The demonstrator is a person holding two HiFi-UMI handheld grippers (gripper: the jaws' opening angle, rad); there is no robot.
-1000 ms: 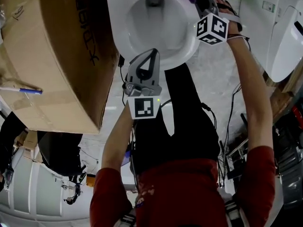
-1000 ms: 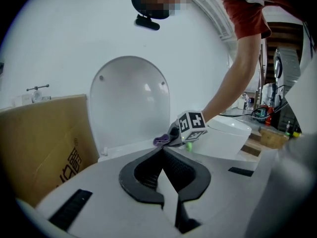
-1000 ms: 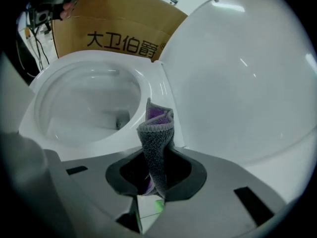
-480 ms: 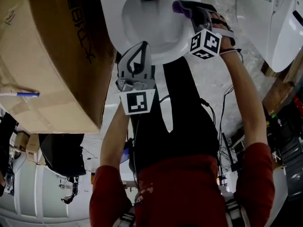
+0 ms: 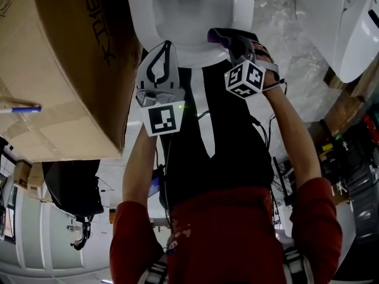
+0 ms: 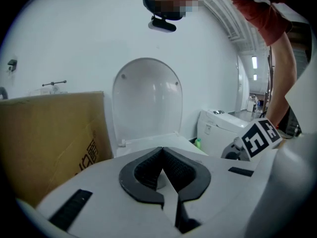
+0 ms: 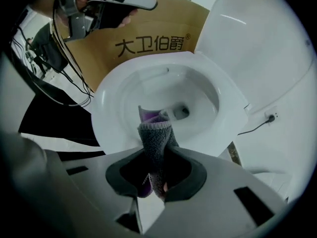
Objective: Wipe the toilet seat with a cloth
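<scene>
The white toilet seat (image 5: 237, 16) rings the bowl at the top of the head view, and its lid (image 7: 262, 48) stands raised. My right gripper (image 5: 230, 40) is shut on a grey and purple cloth (image 5: 220, 35), with the cloth at the seat's front right rim. In the right gripper view the cloth (image 7: 156, 143) stands up between the jaws, above the seat's near rim (image 7: 111, 128). My left gripper (image 5: 165, 45) is shut and empty, just off the seat's front left edge. In its own view the left gripper (image 6: 162, 155) points toward the raised lid (image 6: 147, 98).
A large cardboard box (image 5: 59, 70) stands close on the toilet's left, with a blue pen (image 5: 23, 108) on it. A second white toilet (image 5: 349, 28) is at the right. Cables (image 5: 278, 176) lie on the floor by my legs.
My right gripper has carried the cloth from the seat's right side round toward its front rim. The left gripper has shifted slightly left along the front edge.
</scene>
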